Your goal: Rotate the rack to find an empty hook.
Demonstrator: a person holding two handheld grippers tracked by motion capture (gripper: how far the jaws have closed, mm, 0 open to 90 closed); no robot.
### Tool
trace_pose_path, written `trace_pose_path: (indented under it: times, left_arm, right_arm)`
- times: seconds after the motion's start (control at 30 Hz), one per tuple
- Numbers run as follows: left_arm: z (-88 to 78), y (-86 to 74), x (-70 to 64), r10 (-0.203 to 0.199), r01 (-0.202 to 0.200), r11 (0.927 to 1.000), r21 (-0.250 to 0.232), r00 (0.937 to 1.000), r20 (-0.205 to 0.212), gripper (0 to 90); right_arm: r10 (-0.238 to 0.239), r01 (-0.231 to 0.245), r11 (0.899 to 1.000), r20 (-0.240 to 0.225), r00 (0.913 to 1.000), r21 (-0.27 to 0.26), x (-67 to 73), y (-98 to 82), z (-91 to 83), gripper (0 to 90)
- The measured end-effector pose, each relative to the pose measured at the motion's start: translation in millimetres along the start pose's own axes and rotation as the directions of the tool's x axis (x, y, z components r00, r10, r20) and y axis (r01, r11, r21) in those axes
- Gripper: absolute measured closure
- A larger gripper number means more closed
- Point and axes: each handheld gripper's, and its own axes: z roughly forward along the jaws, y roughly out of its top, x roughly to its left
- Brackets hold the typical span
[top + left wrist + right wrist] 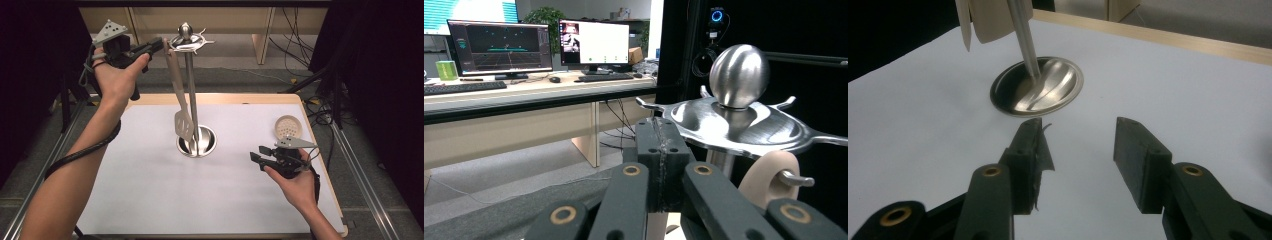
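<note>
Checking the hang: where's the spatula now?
High view, left of centre: the spatula hangs on the stand, handle top at a hook beside the shut left tongs.

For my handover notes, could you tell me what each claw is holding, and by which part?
Nothing: the left claw is shut and empty beside the hung spatula on the stand; the right claw is open over the table.

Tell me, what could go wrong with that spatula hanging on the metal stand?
The spatula hangs from one thin hook of the stand; the shut left gripper is close beside its handle and could knock it off. A nudge might also tip the tall stand, since the right gripper is open, away from the base.
</note>
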Motion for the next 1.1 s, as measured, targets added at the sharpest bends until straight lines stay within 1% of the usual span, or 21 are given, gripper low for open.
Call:
trace_pose_path:
  times: [0.07, 0.1, 0.13, 0.17, 0.27, 0.3, 0.37, 0.5, 0.53, 0.57, 0.63, 0.67, 0.7, 0.73, 0.87, 0.9, 0.97, 1.0, 1.03, 1.07, 1.1]
  left_arm:
    - [1.2, 0.1, 0.6, 0.005, -0.005, 1.0000, -0.002, 1.0000, -0.001, 89.4]
    - [2.8, 0.4, 1.9, 0.003, -0.003, 1.0000, -0.001, 1.0000, -0.001, 89.4]
    - [2.8, -0.4, -0.1, -0.033, 0.033, 0.9994, 0.013, 0.9994, -0.005, 89.4]
    - [4.6, 0.7, 2.8, 0.000, 0.000, 1.0000, -0.001, 1.0000, -0.003, 89.4]
    - [6.3, 1.1, 3.2, 0.001, -0.001, 1.0000, 0.004, 1.0000, -0.007, 89.4]
    - [6.3, 0.8, 2.1, -0.015, 0.016, 0.9998, 0.013, 0.9998, -0.014, 89.4]
    - [8.9, 1.9, 4.4, 0.009, -0.009, 0.9999, 0.008, 0.9999, -0.007, 89.4]
    - [12.5, 2.7, 6.1, 0.009, -0.009, 0.9999, 0.013, 0.9999, -0.008, 89.4]
    - [12.6, 2.6, 5.0, -0.005, 0.005, 0.9997, 0.022, 1.0000, -0.007, 89.4]
    - [13.2, 2.8, 5.2, -0.002, 0.002, 0.9998, 0.022, 1.0000, -0.005, 89.4]
    - [14.2, 3.2, 6.0, -0.003, 0.003, 0.9997, 0.024, 1.0000, -0.004, 89.4]
    - [15.1, 4.2, 8.4, 0.028, -0.028, 0.9995, 0.016, 0.9996, -0.004, 89.4]
    - [14.4, 3.5, 6.5, -0.003, 0.003, 0.9996, 0.029, 1.0000, -0.007, 89.4]
    - [15.7, 4.0, 8.2, 0.016, -0.016, 0.9997, 0.019, 0.9999, 0.000, 89.4]
    - [15.9, 3.9, 9.1, 0.013, -0.013, 0.9998, 0.016, 0.9999, 0.002, 89.4]
    - [15.0, 3.1, 7.9, -0.003, 0.003, 0.9998, 0.022, 1.0000, 0.001, 89.3]
    - [13.1, 2.4, 9.0, 0.010, -0.010, 0.9999, 0.003, 0.9999, -0.007, 89.2]
    - [11.1, 1.2, 8.3, -0.004, 0.004, 1.0000, 0.005, 1.0000, -0.008, 89.0]
    - [9.2, 0.9, 9.5, 0.013, -0.013, 0.9999, -0.007, 0.9999, -0.010, 88.6]
    - [6.0, -0.3, 8.4, -0.009, 0.009, 0.9999, -0.009, 0.9999, -0.012, 87.3]
    - [3.2, -0.6, 9.8, 0.005, -0.005, 0.9997, -0.025, 0.9999, -0.010, 85.7]
  right_arm:
    - [0.004, -0.004, 1.000, 0.001, 1.0000, 0.005, 0.6, -0.1, 0.2, 55.6]
    - [-0.017, 0.017, 1.000, 0.007, 0.9998, -0.006, -0.6, 0.1, 0.9, 55.6]
    - [-0.019, 0.019, 1.000, 0.011, 0.9998, -0.003, -0.5, 0.2, 0.7, 55.6]
    - [-0.016, 0.017, 1.000, 0.010, 0.9998, -0.001, -0.2, 0.2, 0.6, 55.6]
    - [-0.015, 0.015, 1.000, 0.011, 0.9998, -0.001, -0.2, 0.0, 0.6, 55.6]
    - [-0.020, 0.020, 1.000, 0.011, 0.9998, -0.002, -0.7, 0.1, 0.8, 55.6]
    - [-0.016, 0.016, 1.000, 0.010, 0.9998, -0.002, -0.8, 0.1, 0.5, 55.6]
    - [0.008, -0.008, 1.000, -0.002, 1.0000, 0.002, -0.1, 0.0, 0.4, 55.6]
    - [0.009, -0.009, 1.000, 0.000, 1.0000, 0.003, -0.2, -0.1, 0.4, 55.6]
    - [-0.032, 0.032, 0.999, 0.008, 0.9995, -0.010, -3.1, 0.1, 1.0, 55.6]
    - [-0.029, 0.029, 1.000, 0.007, 0.9996, -0.008, -3.1, 0.2, 0.9, 55.6]
    - [-0.031, 0.031, 0.999, 0.008, 0.9995, -0.009, -3.3, 0.1, 1.1, 55.5]
    - [-0.032, 0.032, 0.999, 0.008, 0.9995, -0.009, -3.4, 0.1, 1.2, 55.5]
    - [-0.031, 0.031, 0.999, 0.008, 0.9995, -0.009, -3.4, 0.2, 1.0, 55.5]
    - [-0.031, 0.032, 0.999, 0.009, 0.9995, -0.008, -3.7, 0.3, 0.9, 55.4]
    - [-0.022, 0.022, 1.000, 0.001, 0.9998, -0.018, -3.2, -0.1, 2.0, 55.4]
    - [-0.046, 0.046, 0.999, 0.031, 0.9985, 0.002, -4.6, 1.3, -2.3, 55.3]
    - [-0.005, 0.005, 1.000, 0.002, 1.0000, -0.019, -2.7, 0.5, -0.2, 55.2]
    - [-0.038, 0.039, 0.999, 0.026, 0.9989, -0.028, -5.3, 1.7, -1.8, 55.2]
    - [0.014, -0.014, 1.000, 0.014, 0.9998, -0.002, -2.7, 2.3, -4.5, 55.1]
    - [-0.006, 0.007, 0.999, 0.026, 0.9996, -0.040, -5.1, 2.3, -3.1, 55.1]
